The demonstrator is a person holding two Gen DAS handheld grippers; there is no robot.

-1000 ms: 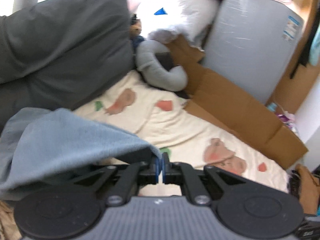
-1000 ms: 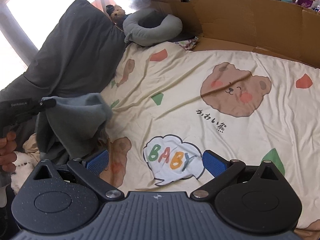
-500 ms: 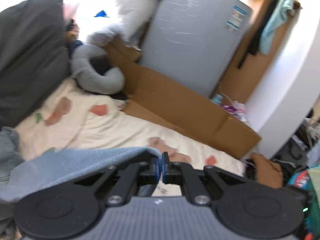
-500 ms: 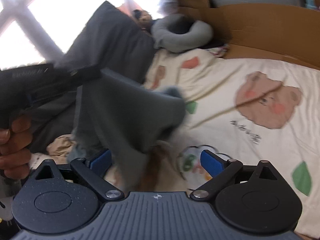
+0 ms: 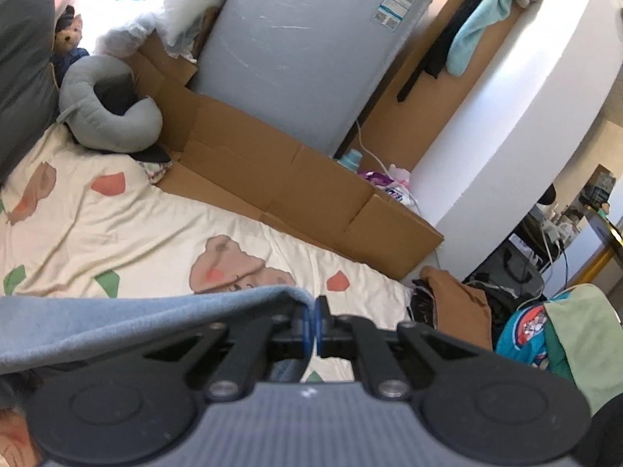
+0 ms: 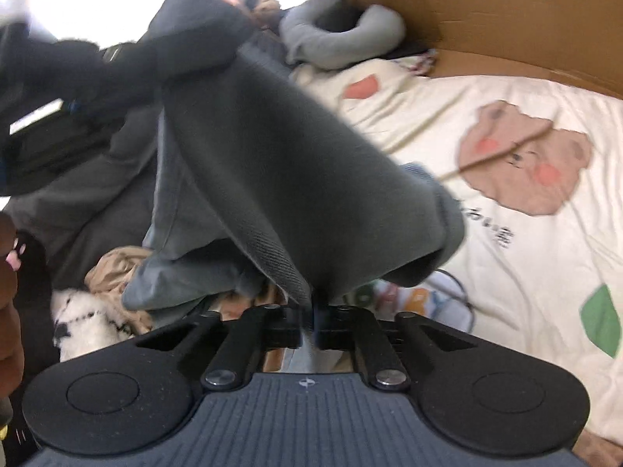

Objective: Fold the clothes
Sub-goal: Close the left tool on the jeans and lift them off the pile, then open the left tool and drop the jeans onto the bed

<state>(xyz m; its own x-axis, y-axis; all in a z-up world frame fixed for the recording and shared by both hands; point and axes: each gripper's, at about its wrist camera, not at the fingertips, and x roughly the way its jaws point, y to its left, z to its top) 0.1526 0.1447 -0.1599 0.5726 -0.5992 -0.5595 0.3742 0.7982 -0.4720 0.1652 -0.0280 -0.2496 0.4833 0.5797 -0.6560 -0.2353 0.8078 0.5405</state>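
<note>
The left gripper point(image 5: 312, 325) has its blue-padded jaws pressed together on the edge of a grey-blue garment point(image 5: 128, 321), whose cloth runs off to the left across the bottom of the left wrist view and hangs above the bed sheet point(image 5: 128, 229). In the right wrist view the right gripper point(image 6: 310, 325) is likewise clamped onto the same garment point(image 6: 280, 179), pinching a ribbed edge of it between its pads; the cloth rises from there up and to the left, where the left gripper point(image 6: 128, 66) shows as a dark, blurred shape holding the other end, so the garment hangs stretched between the two tools in the air over the bed. Motion blur makes it hard to say which part of the garment each tool grips, though the rolled, tube-like opening on the right looks like a sleeve or leg. Beneath it lies the cream sheet printed with a brown bear point(image 6: 525, 167) and coloured shapes. A grey neck pillow point(image 5: 105, 113) rests at the far end of the bed against flattened cardboard point(image 5: 272, 179), with a dark grey pillow point(image 6: 194, 15) beside it. A heap of other clothes point(image 6: 109, 272) lies at the bed's left edge, under the hanging cloth.
</note>
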